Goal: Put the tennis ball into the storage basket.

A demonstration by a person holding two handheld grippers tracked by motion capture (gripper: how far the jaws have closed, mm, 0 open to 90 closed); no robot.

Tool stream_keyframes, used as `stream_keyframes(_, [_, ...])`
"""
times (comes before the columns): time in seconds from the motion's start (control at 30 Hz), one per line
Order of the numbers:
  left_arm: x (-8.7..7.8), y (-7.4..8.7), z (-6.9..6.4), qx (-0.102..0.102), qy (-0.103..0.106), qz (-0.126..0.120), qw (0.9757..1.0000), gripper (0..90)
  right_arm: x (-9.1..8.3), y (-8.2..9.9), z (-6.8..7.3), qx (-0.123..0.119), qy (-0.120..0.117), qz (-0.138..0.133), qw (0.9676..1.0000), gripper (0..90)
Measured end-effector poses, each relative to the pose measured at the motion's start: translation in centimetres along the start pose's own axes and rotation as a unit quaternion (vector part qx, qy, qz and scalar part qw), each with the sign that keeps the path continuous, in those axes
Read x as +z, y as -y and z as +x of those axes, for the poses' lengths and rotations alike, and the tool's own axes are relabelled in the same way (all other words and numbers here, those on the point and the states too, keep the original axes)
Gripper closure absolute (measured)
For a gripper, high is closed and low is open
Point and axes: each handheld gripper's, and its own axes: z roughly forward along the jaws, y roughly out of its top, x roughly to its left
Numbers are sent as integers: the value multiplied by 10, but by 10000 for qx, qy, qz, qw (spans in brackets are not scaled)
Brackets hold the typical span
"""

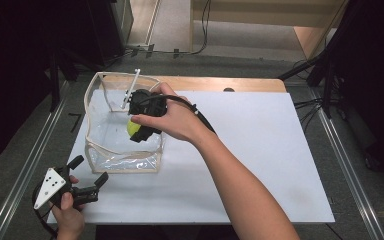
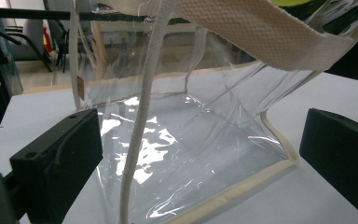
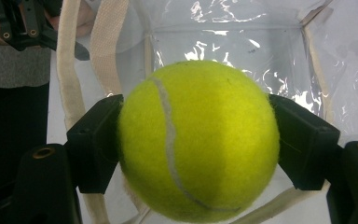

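A yellow-green tennis ball (image 1: 132, 127) (image 3: 214, 116) is clamped between the two black jaws of my right gripper (image 1: 139, 131) (image 3: 198, 140), which is shut on it. Gripper and ball hang in the open mouth of a clear plastic bag (image 1: 100, 137) (image 3: 223, 42) with cream fabric trim, at the table's left side. My left gripper (image 1: 90, 170) (image 2: 200, 163) rests near the table's front left corner, just in front of the bag (image 2: 191, 135). Its jaws stand wide open with nothing between them. A cream strap (image 2: 137, 135) hangs down in front of it.
The bag stands on a white sheet (image 1: 260, 150) that covers a wooden table. One bag handle (image 1: 131, 87) sticks up at the back of the bag. Metal rails run along the floor on both sides, with cables to the right.
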Motion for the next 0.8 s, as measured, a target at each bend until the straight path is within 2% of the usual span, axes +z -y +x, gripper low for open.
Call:
stream_keyframes(0.1, [0,0,0,-1,1,1,10000,0,0,1,1,-4,5,-26,10000,214])
stream_keyframes(0.13, [0,0,0,3,-3,7,10000,0,-1,1,2,6,78,-33,10000,199])
stream_keyframes(0.17, [0,0,0,4,-3,8,10000,0,-2,2,1,12,71,-89,9999,156])
stream_keyframes(0.23, [0,0,0,3,-4,8,10000,0,-4,2,1,41,17,-173,9998,126])
stream_keyframes(0.4, [0,0,0,7,-1,8,10000,0,-10,5,0,14,87,-308,9995,109])
stream_keyframes(0.43, [0,0,0,6,-4,7,10000,0,-12,5,1,95,137,-294,9994,102])
stream_keyframes(0.6, [0,0,0,9,1,7,10000,0,-17,10,0,132,204,-454,9987,76])
stream_keyframes(0.7, [0,0,0,5,6,11,10000,0,-19,13,-1,152,209,-456,9986,8])
stream_keyframes(0.8, [0,0,0,11,2,18,10000,0,-21,16,0,198,224,-438,9986,8])
